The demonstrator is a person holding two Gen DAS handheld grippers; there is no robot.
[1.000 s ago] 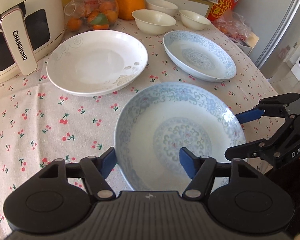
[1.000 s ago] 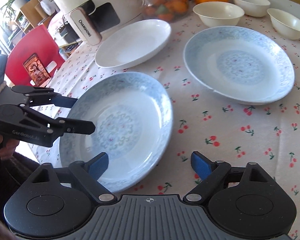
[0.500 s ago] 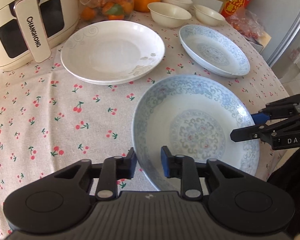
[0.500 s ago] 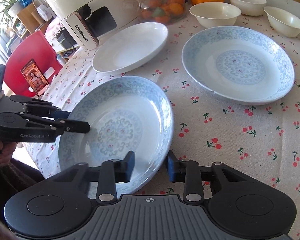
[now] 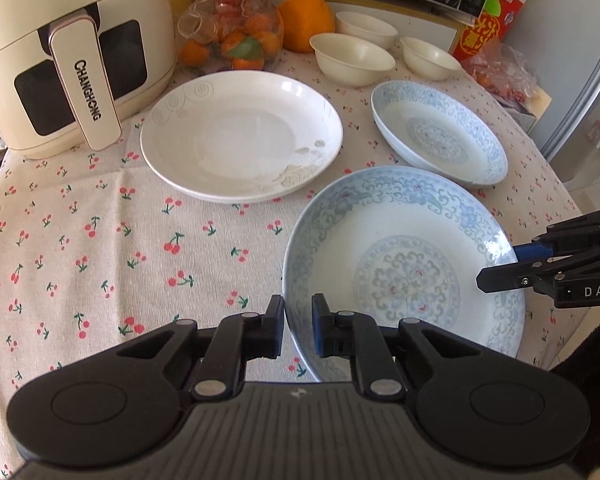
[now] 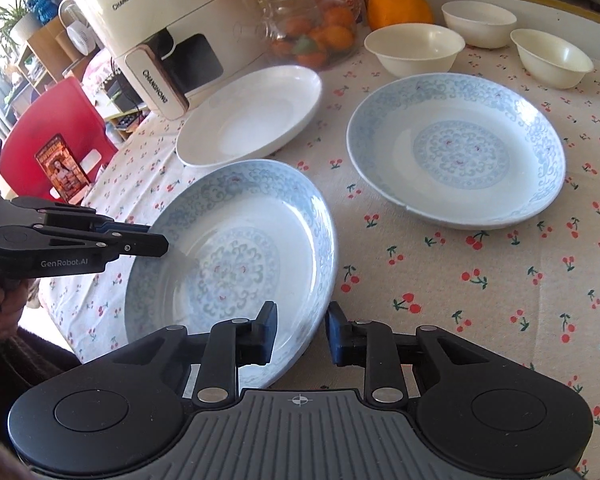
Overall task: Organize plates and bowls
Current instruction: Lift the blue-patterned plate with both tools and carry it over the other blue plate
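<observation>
Blue-patterned porcelain sits between both pairs of my jaws: the near blue plate (image 5: 404,276), which lies at the table edge closest to me, diagonally in front of the Changhong air fryer (image 5: 60,60). A second ago both pairs stood wide on either side of its rim; now my left gripper (image 5: 298,330) is clenched on the plate's left rim, one pad inside and one outside. My right gripper (image 6: 300,330) straddles the opposite rim and its jaws are closing, the pads looking as good as seated. I judge the grasp done, so the plate is ready to be lifted with two hands and stacked.

The likeliest home is the matching blue plate (image 5: 440,132), further from the fryer and just beyond the one I hold; their rims nearly meet. The white plate (image 5: 240,136) lies right in front of the fryer. Three cream bowls (image 5: 352,60) stand beyond both plates, beside the glass jar of oranges (image 5: 236,36). Nothing blocks the way, though the near rims leave little room, so I should lift before swinging across.
</observation>
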